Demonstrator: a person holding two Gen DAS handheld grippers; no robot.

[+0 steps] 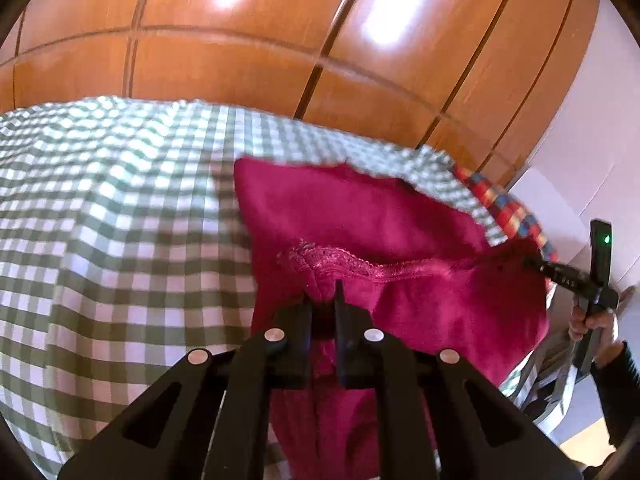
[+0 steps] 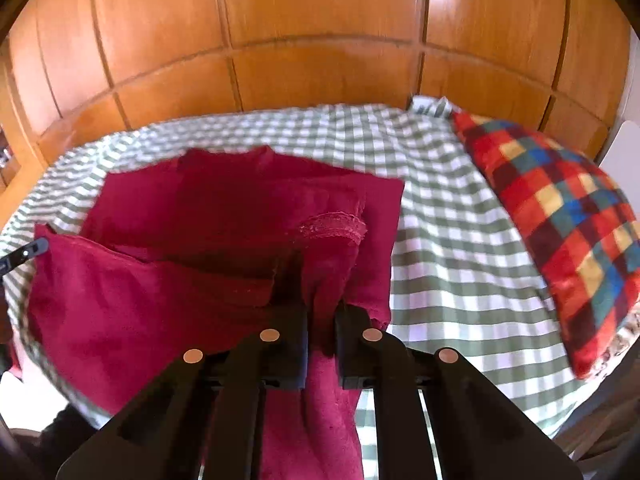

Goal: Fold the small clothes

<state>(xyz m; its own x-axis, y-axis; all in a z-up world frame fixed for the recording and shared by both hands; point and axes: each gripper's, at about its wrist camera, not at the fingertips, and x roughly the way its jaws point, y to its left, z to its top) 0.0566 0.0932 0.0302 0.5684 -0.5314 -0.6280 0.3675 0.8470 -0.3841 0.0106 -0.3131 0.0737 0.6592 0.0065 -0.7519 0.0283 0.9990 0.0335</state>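
A dark red garment lies on a green-and-white checked bedspread, in front of a panelled wooden wardrobe. In the left wrist view the left gripper has its two black fingers drawn close together on a bunched fold of the red cloth just below a strip of lace trim, so it is gripping the garment. That same view shows, at the far right, the right gripper from outside: its black tip reaches the garment's far corner, and the hand holding its handle is visible with a dark sleeve, which the other camera cannot show. The right wrist view looks along the right gripper's own fingers, which are pinched on a raised fold of the same red cloth that hangs down between them. This view reveals more of the layered, partly folded garment spread toward the wardrobe, and a multicoloured checked pillow resting on the bedspread at the right, only a sliver of which appears in the left view. At its far left edge a black tip of the left gripper touches the garment's corner.
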